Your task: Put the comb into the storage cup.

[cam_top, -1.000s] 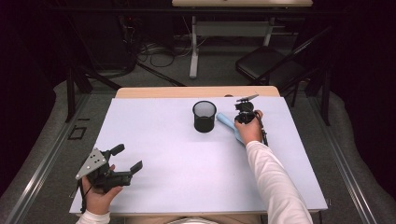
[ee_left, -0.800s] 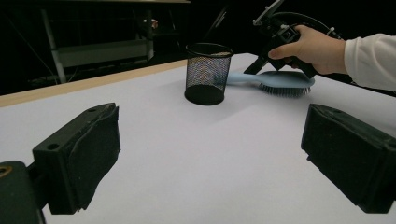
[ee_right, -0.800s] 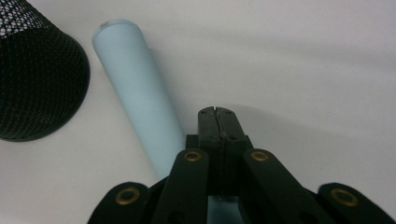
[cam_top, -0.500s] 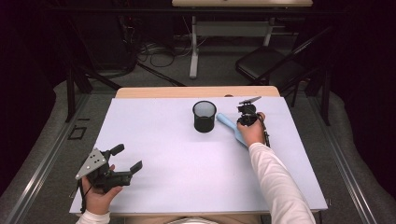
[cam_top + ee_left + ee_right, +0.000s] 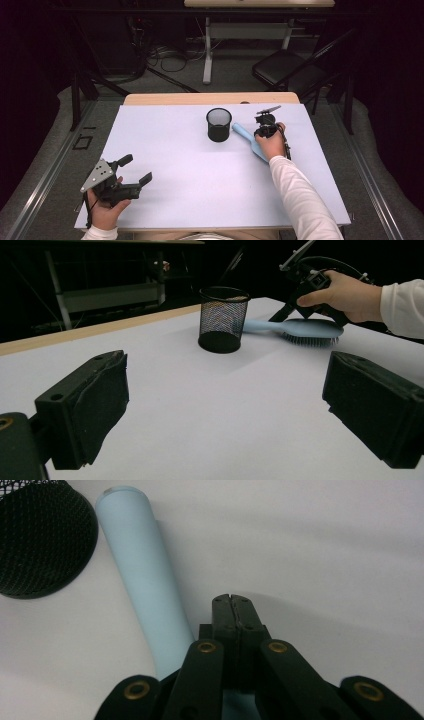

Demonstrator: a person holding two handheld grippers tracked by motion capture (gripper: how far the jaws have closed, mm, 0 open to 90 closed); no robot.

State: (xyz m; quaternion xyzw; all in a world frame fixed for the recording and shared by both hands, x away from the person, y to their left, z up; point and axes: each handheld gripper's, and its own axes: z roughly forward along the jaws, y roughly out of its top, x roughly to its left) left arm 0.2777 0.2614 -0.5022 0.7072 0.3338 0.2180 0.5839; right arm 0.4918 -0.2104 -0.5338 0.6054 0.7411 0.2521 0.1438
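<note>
We see the right hand (image 5: pixel 272 145) reaching far over the table (image 5: pixel 165 130), with the forearm in a white sleeve (image 5: pixel 300 200) stretched from the near edge toward the far right part of the surface. This hand holds the right gripper (image 5: pixel 264 128) pointing steeply down at the table; in the right gripper view its two black jaws are pressed flat together, with nothing between them, and their tip (image 5: pixel 232 600) stands just beside the handle of a light blue hairbrush (image 5: pixel 145 580), a little to the side of it. The left hand (image 5: pixel 102 212) rests at the near left corner of the table, and the left gripper (image 5: pixel 131 171) lies about level there, with the jaws spread wide and empty; in the left gripper view the two pads (image 5: pixel 95 405) stand far apart and only the bare surface is between them. A black mesh cup (image 5: pixel 219 124) stands upright near the far middle of the table; from the pictures we cannot tell if something is inside it. The hairbrush lies flat on the table, its handle end close beside the foot of the cup, and its head, with bristles down, is under the right hand. It is well apart from the left gripper.
</note>
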